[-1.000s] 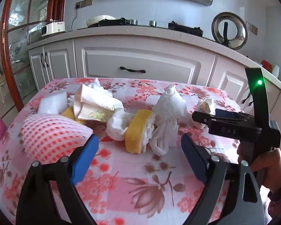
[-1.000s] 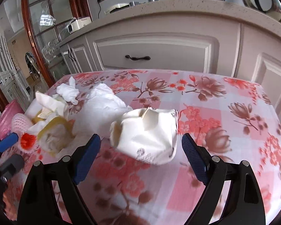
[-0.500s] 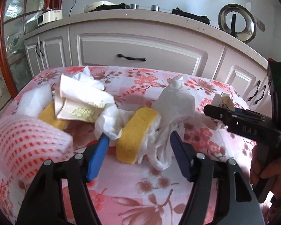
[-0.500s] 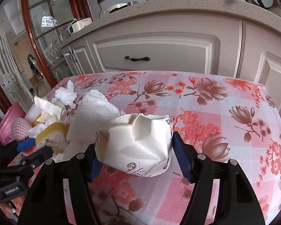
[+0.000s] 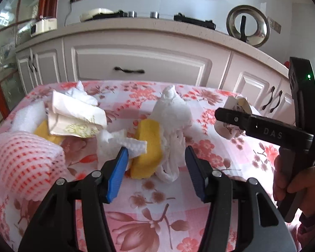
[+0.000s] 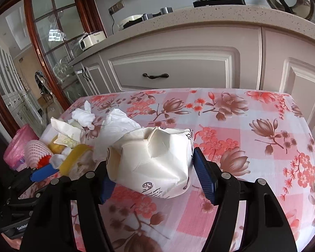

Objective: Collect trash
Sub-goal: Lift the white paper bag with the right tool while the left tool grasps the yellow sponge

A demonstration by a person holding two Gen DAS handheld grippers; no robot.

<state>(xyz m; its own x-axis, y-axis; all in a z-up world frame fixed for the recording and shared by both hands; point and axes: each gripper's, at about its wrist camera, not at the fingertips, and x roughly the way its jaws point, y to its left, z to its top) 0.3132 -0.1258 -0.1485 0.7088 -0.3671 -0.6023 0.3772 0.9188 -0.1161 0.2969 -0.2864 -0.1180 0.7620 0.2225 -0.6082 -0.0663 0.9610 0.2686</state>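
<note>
Trash lies on a floral tablecloth (image 5: 210, 105). My left gripper (image 5: 155, 168) is open around a yellow sponge (image 5: 148, 149) and a white crumpled bag (image 5: 172, 117), its pads apart from them. My right gripper (image 6: 153, 174) is shut on a crushed white paper cup (image 6: 153, 159) and holds it just above the cloth; the cup also shows in the left wrist view (image 5: 235, 113). A pink foam net (image 5: 23, 159), folded paper napkins (image 5: 75, 115) and white tissue (image 5: 115, 145) lie at the left.
White kitchen cabinets (image 5: 140, 67) with a counter stand behind the table. A pink bag (image 6: 19, 145) hangs off the table's left edge. A second yellow sponge (image 5: 42, 132) lies under the napkins. Bare cloth spreads at the right (image 6: 262, 136).
My right gripper has closed on the paper cup and raised it slightly. My left gripper has moved forward and narrowed around the yellow sponge.
</note>
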